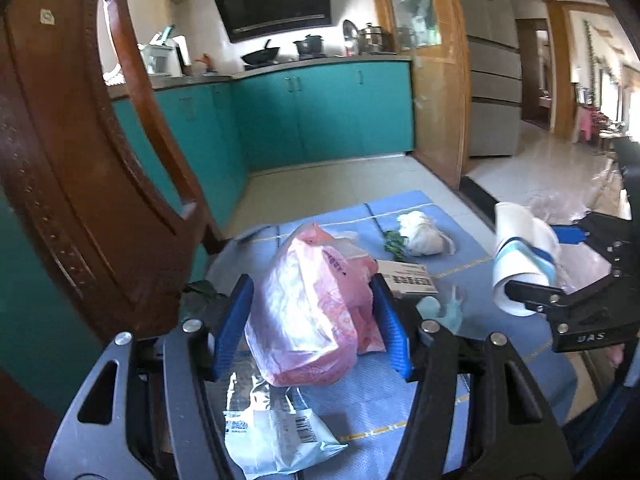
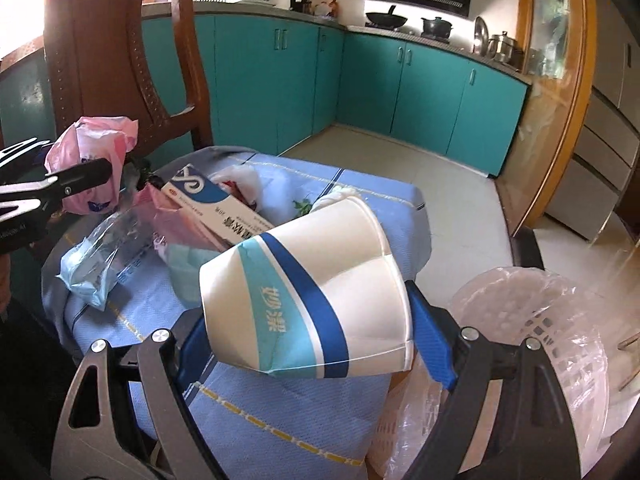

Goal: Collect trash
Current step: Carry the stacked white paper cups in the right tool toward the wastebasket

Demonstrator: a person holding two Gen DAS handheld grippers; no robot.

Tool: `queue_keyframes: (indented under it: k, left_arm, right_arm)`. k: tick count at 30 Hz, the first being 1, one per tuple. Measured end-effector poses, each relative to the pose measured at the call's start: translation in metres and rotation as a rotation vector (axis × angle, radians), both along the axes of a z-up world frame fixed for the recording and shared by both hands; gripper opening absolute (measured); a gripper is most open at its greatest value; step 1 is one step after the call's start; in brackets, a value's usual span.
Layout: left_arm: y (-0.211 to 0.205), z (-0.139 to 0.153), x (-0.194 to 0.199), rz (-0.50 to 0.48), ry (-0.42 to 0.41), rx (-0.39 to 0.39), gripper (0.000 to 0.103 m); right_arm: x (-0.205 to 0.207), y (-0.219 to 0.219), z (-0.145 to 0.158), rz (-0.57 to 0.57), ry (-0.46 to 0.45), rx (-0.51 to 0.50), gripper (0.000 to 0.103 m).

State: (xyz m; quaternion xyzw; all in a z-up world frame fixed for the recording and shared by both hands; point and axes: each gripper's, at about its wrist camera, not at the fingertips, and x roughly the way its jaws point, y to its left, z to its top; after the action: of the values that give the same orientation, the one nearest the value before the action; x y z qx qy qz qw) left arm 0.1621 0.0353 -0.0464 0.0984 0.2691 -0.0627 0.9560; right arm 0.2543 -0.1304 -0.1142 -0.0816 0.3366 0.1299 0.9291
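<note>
My left gripper [image 1: 311, 284] is shut on a crumpled pink plastic bag [image 1: 304, 332], its blue pads pressing both sides, and holds it above the blue-cloth table [image 1: 400, 400]. In the right wrist view that bag [image 2: 92, 148] hangs at the far left. My right gripper [image 2: 308, 316] is shut on a dented white paper cup [image 2: 320, 280] with blue bands, lying sideways between the pads, also lifted off the table. The cup [image 1: 520, 248] shows at the right of the left wrist view. A white basket lined with clear plastic [image 2: 540, 320] stands just right of the cup, below the table edge.
On the cloth lie a blue-and-white box [image 2: 216, 204], a clear wrapper [image 1: 276, 436], a light-blue packet [image 2: 92, 268], a white wad [image 1: 424, 232] and green leaves [image 1: 394, 242]. A wooden chair [image 1: 80, 160] stands close on the left. Teal cabinets [image 1: 320, 112] line the far wall.
</note>
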Motion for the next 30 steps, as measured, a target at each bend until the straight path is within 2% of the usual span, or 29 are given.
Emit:
queue_keyframes:
  k: [6, 30]
  left_arm:
    - [-0.016, 0.002, -0.006, 0.022, -0.056, 0.065, 0.060]
    - [-0.016, -0.001, -0.010, 0.044, -0.033, 0.055, 0.060]
  right_arm:
    - [-0.001, -0.003, 0.003, -0.019, -0.027, 0.014, 0.084]
    - [-0.005, 0.001, 0.006, -0.050, -0.073, -0.023, 0.084]
